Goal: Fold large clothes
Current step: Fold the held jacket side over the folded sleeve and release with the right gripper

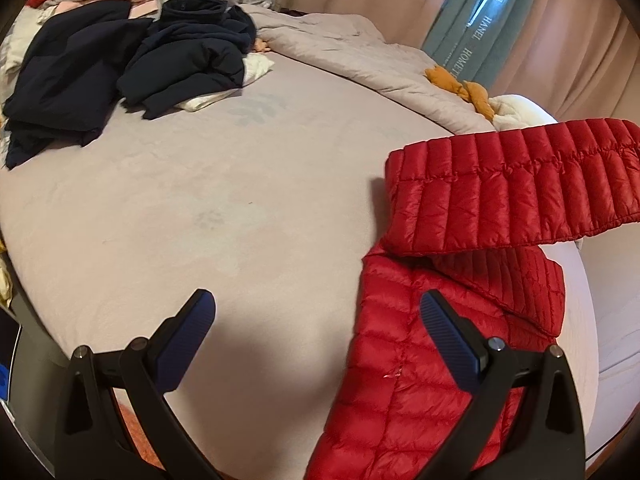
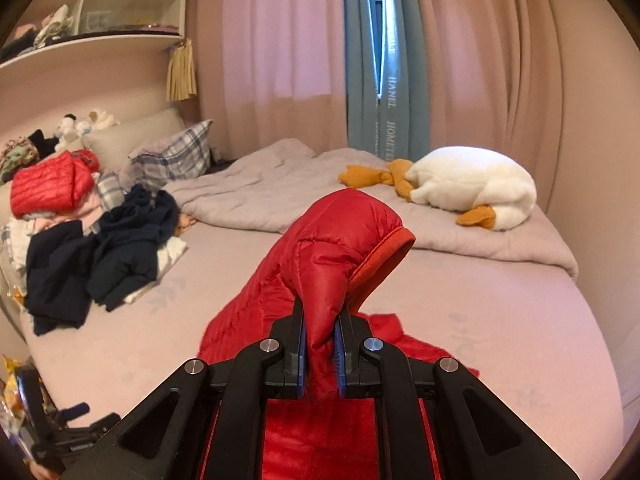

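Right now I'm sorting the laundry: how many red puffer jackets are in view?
2. One red puffer jacket lies at the near bed edge; another folded red jacket tops the pile by the pillows. More may be buried.

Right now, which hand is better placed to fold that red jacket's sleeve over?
Probably right: the right gripper already pinches the sleeve of the red jacket, lifted off the bed. The left gripper hovers open, empty.

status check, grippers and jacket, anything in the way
Right gripper shut on sleeve of red quilted puffer jacket, lifted off bed. Left gripper open, empty. Dark clothes pile well clear.
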Available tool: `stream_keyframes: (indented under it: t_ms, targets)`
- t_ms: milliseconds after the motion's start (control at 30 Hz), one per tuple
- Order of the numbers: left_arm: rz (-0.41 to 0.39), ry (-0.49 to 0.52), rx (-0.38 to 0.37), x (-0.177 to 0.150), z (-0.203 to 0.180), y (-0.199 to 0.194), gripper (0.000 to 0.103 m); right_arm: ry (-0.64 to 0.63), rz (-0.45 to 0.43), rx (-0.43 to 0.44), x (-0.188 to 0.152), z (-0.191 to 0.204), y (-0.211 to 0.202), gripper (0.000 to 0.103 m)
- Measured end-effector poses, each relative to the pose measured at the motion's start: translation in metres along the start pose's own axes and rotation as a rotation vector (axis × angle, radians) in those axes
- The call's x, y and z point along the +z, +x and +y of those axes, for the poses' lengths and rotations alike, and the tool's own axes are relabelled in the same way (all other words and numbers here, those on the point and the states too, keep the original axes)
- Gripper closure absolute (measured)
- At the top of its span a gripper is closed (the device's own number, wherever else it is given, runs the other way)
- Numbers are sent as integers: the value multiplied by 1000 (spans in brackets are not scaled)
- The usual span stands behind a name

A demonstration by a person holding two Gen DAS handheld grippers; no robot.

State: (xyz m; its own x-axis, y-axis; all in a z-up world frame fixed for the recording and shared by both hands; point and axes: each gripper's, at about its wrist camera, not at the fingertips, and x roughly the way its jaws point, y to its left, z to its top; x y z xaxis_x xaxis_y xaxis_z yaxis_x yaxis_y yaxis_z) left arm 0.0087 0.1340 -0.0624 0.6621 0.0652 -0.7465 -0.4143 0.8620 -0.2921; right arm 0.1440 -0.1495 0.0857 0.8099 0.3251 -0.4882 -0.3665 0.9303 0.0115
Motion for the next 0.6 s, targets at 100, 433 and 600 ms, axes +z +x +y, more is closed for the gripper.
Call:
stream_keyframes:
  t_ms: [100,433,600]
  targets:
    - [-13,12,-21,8,-8,4,1,-9,7,-36,-1,-3,2,91]
    - [9,102,-95,37,-54,40,1,12,52,-110,-12,-28,8,91]
    - [45,146,-113,44,-83,64,2,36,103,-167,-33,-45,20,91]
